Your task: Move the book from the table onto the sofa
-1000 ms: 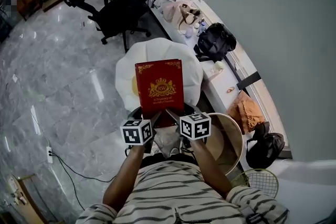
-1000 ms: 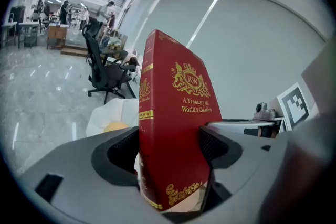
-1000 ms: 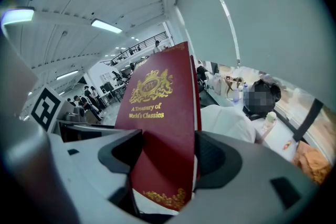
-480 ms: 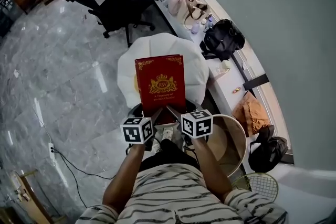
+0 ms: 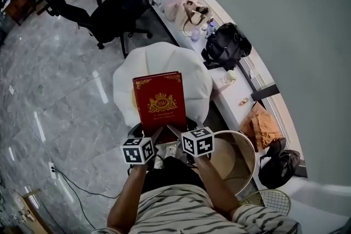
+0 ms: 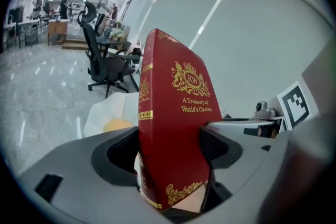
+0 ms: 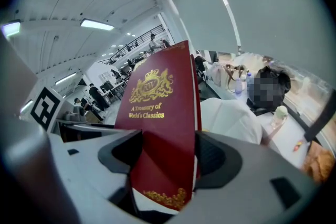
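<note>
A red hardcover book (image 5: 160, 102) with gold print is held by its near edge between both grippers, over a white petal-shaped sofa (image 5: 192, 76) with a yellow centre. My left gripper (image 5: 156, 133) is shut on the book's lower left edge, and my right gripper (image 5: 173, 132) is shut on its lower right edge. In the left gripper view the book (image 6: 173, 134) stands upright between the pads of that gripper (image 6: 170, 147), with the sofa (image 6: 105, 113) behind. In the right gripper view the book (image 7: 163, 113) fills that gripper's (image 7: 168, 155) jaws, and the sofa (image 7: 231, 118) lies beyond.
A round wooden table (image 5: 233, 156) is at my right. A black office chair (image 5: 112, 16) stands on the marble floor beyond the sofa. A long counter (image 5: 230, 90) with bags (image 5: 227, 46) runs along the wall. A cable (image 5: 71, 178) trails at the lower left.
Both grippers have carried the book lower and a little to the left in the head view, closer over the white sofa. Both grips on the book are unchanged.
</note>
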Demonstrator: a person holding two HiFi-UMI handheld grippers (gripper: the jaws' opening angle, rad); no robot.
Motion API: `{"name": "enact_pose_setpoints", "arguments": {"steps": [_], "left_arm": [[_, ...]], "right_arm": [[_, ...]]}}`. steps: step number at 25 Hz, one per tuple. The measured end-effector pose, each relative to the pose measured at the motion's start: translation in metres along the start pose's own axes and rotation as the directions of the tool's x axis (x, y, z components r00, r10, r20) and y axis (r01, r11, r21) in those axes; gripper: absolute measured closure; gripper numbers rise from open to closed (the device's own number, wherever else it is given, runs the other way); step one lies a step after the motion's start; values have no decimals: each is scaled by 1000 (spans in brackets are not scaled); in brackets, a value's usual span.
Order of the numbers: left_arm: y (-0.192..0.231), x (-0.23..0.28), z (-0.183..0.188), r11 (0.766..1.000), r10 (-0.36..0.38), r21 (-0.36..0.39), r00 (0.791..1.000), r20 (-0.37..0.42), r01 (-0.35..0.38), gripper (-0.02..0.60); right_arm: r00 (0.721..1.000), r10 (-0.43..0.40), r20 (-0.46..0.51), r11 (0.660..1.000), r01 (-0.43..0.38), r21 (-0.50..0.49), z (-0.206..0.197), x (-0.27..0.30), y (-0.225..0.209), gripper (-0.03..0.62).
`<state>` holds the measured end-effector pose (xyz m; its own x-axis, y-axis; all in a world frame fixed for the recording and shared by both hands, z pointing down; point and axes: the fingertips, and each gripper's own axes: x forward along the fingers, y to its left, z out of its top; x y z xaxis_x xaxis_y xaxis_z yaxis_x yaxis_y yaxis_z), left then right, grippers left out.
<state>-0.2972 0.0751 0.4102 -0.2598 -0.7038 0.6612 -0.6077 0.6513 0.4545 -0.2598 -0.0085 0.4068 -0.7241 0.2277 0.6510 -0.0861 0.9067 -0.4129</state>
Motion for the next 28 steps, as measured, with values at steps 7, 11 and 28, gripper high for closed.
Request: {"name": "enact_pose_setpoints", "arguments": {"steps": [7, 11, 28], "left_arm": [[25, 33, -21, 998, -9, -61, 999, -49, 6, 219], [50, 56, -31, 997, -24, -75, 997, -73, 19, 219], [125, 155, -98, 995, -48, -97, 985, -168, 32, 219]], "right_arm": [[998, -18, -53, 1000, 19, 21, -20, 35, -19, 268], [996, -34, -78, 999, 36, 24, -33, 65, -28, 268], [987, -79, -142, 990, 94, 104, -109, 167, -83, 268]]}}
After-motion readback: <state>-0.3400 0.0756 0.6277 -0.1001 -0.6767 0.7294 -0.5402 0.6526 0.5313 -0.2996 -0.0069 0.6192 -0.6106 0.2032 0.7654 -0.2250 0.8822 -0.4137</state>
